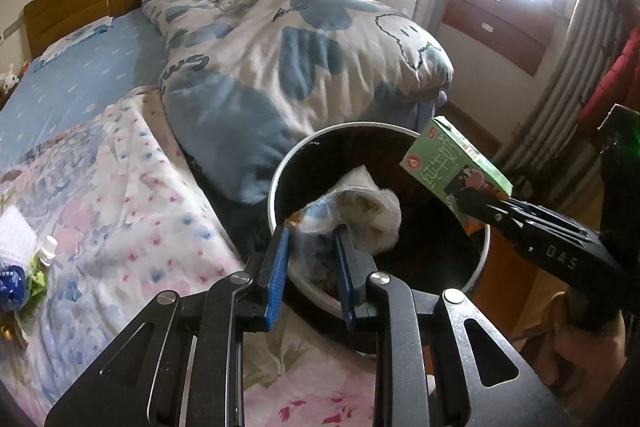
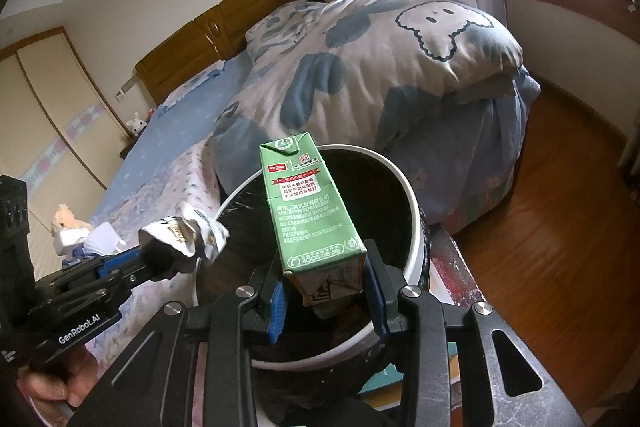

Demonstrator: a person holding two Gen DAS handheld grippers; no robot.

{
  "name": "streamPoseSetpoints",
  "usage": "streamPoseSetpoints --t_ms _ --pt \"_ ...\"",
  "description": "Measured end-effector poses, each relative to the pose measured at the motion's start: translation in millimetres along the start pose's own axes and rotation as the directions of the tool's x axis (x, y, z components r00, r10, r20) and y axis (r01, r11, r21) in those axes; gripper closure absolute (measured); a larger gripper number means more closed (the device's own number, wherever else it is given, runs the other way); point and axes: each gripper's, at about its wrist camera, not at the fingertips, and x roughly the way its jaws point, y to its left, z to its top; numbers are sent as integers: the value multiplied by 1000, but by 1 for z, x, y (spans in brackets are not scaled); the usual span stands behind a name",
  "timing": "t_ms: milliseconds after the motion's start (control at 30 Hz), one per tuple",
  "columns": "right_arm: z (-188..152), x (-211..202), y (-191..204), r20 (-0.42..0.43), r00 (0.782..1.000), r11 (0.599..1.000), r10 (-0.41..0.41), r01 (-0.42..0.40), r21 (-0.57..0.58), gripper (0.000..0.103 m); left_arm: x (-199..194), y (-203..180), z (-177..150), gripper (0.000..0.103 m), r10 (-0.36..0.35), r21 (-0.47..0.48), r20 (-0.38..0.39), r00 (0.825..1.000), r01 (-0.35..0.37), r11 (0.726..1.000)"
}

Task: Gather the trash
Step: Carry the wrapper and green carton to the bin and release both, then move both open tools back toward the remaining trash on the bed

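Note:
A round bin with a white rim (image 1: 276,183) and dark inside stands beside the bed; it also shows in the right wrist view (image 2: 414,211). My left gripper (image 1: 310,247) is shut on a crumpled plastic wrapper (image 1: 360,207) and holds it over the bin's near-left rim. In the right wrist view the wrapper (image 2: 188,235) hangs from the left gripper (image 2: 160,259) at the bin's left edge. My right gripper (image 2: 324,291) is shut on a green milk carton (image 2: 308,207) held over the bin's opening. The carton (image 1: 452,163) also shows in the left wrist view.
The bed carries a floral sheet (image 1: 140,195) and a bunched blue-and-white duvet (image 1: 288,59). More trash, with a small bottle (image 1: 44,251), lies on the bed's left edge. A wooden floor (image 2: 560,187) lies to the right. A drawer unit (image 1: 496,23) stands under the window.

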Motion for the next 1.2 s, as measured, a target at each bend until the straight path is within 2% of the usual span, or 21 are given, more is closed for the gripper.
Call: streamPoseSetpoints --t_ms 167,267,300,333,400,467,667,733,1000,1200 --pt "3 5 0 -15 1000 1000 4 -4 -3 69 0 -1 0 81 1 3 0 1000 -1 1000" --pt "4 9 1 -24 1000 1000 0 0 -10 66 -3 1 -1 63 -2 -8 3 1000 2 1000" --pt "4 10 2 -29 1000 1000 -2 2 -9 62 -4 2 -3 52 -1 -11 7 1000 1 1000" --pt "4 10 2 -33 999 1000 4 -4 -2 53 -7 3 -5 43 1 -17 11 1000 -1 1000" --pt "3 8 2 -22 1000 1000 5 -5 7 41 -12 9 -11 38 3 -34 21 1000 -2 999" --pt "1 4 5 -9 1000 1000 6 -6 6 41 -16 14 -17 37 5 -52 18 1000 -4 999" --pt "-5 -9 21 29 999 999 31 -32 13 28 -35 39 -46 36 39 -113 24 999 -36 993" --pt "-7 -13 30 40 998 999 46 -46 9 21 -42 49 -56 36 55 -130 26 998 -51 990" --pt "-24 -12 79 24 991 991 134 -133 -33 17 -74 98 -96 36 132 -236 27 991 -122 964" --pt "-45 4 120 -41 981 978 192 -195 -70 17 -95 136 -123 36 195 -309 23 981 -178 934"
